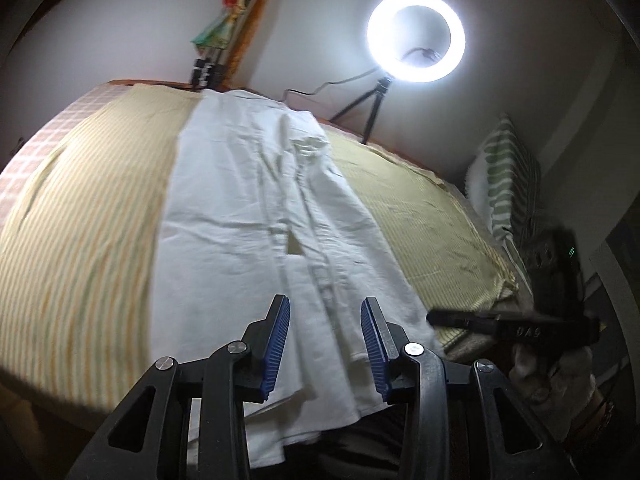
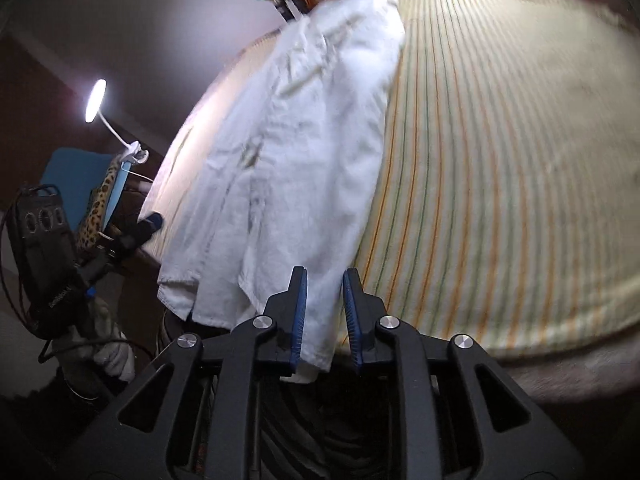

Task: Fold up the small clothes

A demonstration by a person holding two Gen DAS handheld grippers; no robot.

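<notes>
Garment [image 1: 256, 208] hangs over the bed's six o'clock edge. Left gripper [image 1: 325, 344] half open, holding nothing; right gripper [image 2: 325, 316] narrowly open around the hem, so pinch both corners evenly before folding

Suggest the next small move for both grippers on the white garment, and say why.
Probably close both on the near hem. The garment lies lengthwise on the striped sheet, hem hanging over the edge; left gripper and right gripper straddle it, jaws apart, not clamped.
</notes>
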